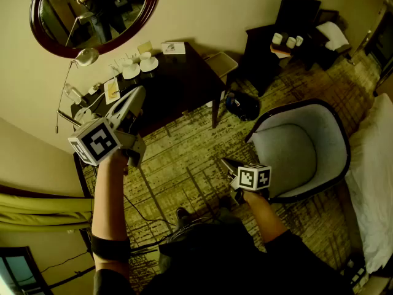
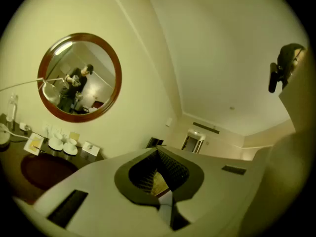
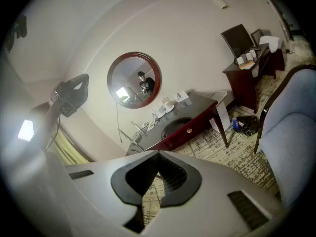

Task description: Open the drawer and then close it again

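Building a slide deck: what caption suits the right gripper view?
Right gripper, jaws shut and empty, aimed at the dark desk and its knobbed drawer, round mirror above.

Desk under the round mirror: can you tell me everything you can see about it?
The desk is dark reddish wood with a shiny top and thin legs. It stands on the patterned carpet, against the wall under the mirror. Its front has a drawer with a small round knob, and the drawer looks shut. On top, near the wall, sit white cups on saucers, some cards and a lamp.
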